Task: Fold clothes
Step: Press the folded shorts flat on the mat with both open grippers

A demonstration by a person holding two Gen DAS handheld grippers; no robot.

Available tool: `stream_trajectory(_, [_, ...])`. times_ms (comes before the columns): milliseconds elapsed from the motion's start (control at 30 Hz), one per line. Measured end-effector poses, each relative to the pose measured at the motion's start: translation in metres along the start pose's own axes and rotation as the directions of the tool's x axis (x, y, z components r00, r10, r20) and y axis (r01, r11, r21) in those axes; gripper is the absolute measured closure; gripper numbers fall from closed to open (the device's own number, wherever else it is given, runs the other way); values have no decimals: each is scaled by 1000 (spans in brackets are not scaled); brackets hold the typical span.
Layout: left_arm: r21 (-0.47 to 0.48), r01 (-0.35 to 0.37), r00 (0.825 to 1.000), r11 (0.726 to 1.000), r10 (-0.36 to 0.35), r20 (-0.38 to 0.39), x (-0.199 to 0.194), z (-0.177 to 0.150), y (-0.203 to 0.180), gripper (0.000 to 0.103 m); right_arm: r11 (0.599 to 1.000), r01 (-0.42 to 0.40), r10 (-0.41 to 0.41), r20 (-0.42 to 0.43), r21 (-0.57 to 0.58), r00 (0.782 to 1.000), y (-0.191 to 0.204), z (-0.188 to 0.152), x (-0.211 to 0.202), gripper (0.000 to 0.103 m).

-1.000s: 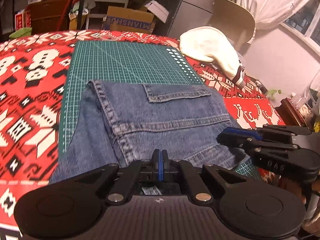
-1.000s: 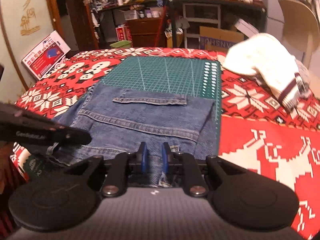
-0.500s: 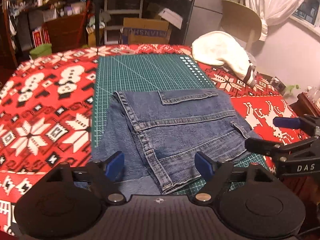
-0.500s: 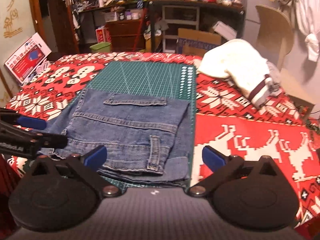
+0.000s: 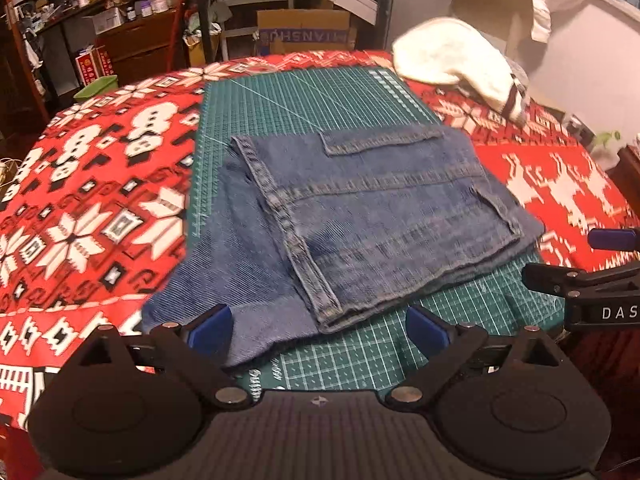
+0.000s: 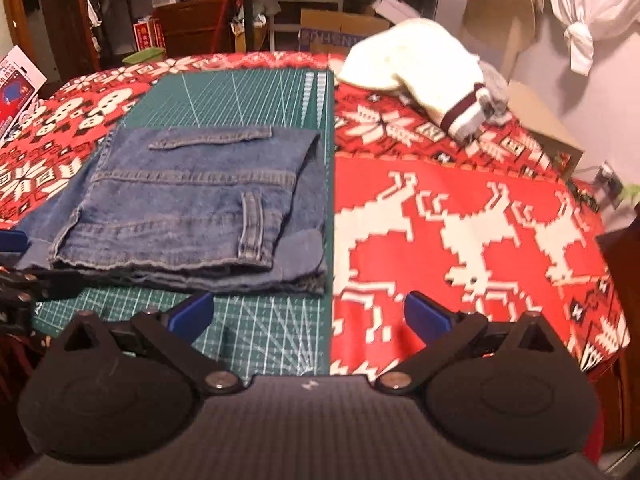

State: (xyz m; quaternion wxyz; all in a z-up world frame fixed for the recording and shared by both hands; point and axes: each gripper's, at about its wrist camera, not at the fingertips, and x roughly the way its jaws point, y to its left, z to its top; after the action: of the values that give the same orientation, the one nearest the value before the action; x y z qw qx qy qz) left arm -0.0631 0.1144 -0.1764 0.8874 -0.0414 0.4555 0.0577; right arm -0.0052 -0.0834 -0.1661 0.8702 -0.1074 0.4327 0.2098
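Jeans point(image 5: 372, 216) lie folded into a compact stack on the green mat point(image 5: 304, 96), near its front edge. The top layer shows a back pocket flap, seams and a belt loop. From the right wrist view the jeans point(image 6: 188, 204) run right up to the mat's point(image 6: 248, 92) right edge. Layers are not perfectly squared: a lower layer sticks out at the left front, past the mat's left edge onto the cloth, and a small flap peeks out at the right front corner.

Left gripper point(image 5: 318, 330): jaws spread wide, have just been opening, nothing clamped. Its left pad sits over the protruding denim layer; contact can't be judged. Right gripper point(image 6: 308, 312): jaws fully apart, just opened too, nothing between them but mat and cloth, just in front of the stack's front edge. The right gripper point(image 5: 588, 276) also shows at the right edge of the left view, beside the jeans, not touching.

Progress judgement: jeans fold looks essentially done and released. Maybe a tidy-up of the sticking-out layer is left.

Cream garment point(image 6: 420, 68) with dark striped cuff lies in a heap at the far right of the worktop, on the red patterned cloth point(image 6: 460, 216), well apart from the jeans. It looks unfolded, so likely the next item. The mat's far half is bare. Clutter, shelves and a cardboard box sit behind.
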Motion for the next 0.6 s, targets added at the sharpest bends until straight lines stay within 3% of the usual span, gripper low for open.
stream_trajectory(67, [27, 6, 1000, 1000, -5, -16, 6, -3, -5, 6, 1000, -20, 20, -13, -8, 1000, 3, -2, 5, 1])
stream_trajectory(333, [129, -115, 993, 985, 111, 41, 19, -16, -29, 0, 998, -53, 54, -86, 15, 995, 9, -11, 26, 1])
stream_trajectory(600, [127, -110, 993, 986, 105, 46, 19, -16, -28, 0, 998, -53, 54, -71, 16, 996, 10, -15, 26, 1])
